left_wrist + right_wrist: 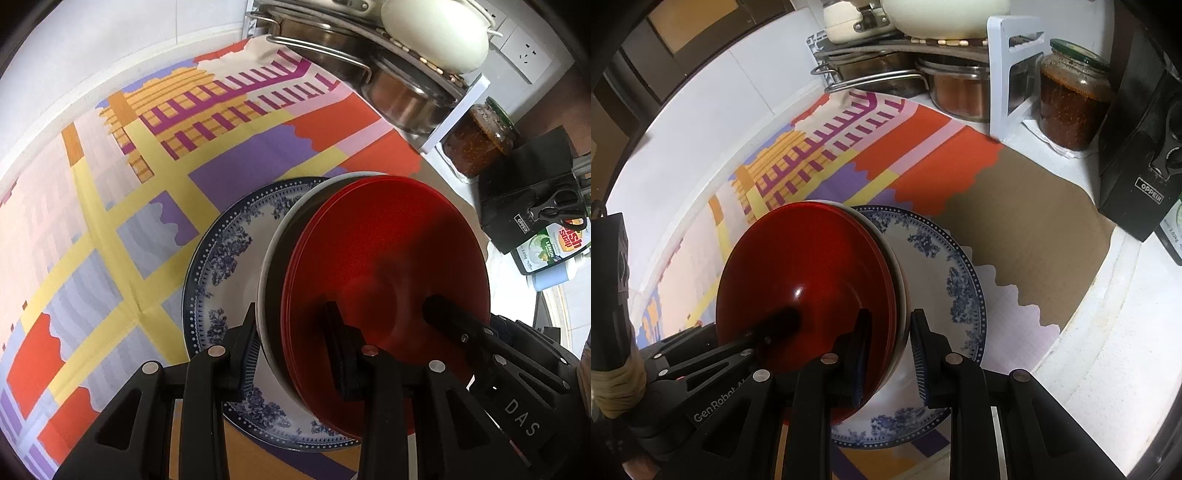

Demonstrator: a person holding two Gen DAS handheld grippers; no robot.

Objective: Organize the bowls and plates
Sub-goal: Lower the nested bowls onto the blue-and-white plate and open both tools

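Kitchen counter, white, under a bright patterned cloth.

Left wrist view. Our left gripper is clamped on the near rim of a tilted stack: a red plate on top, a white-rimmed dark dish beneath. One finger sits under the stack, the other on the red face. The stack hangs low over a blue-patterned plate lying flat at lower centre. The right gripper's finger reaches in from the lower right. Upper right of the frame: steel pots on a rack, a jar, a black box, a soap bottle.

Right wrist view. Our right gripper pinches the same stack's rim from the other side, the red plate at centre left, the blue-patterned plate below and right.

Handling note: we judge the stack should be levelled and centred over the blue-patterned plate, then both grips eased off together. Nothing blocks the way down; the rack and jar stand well apart.
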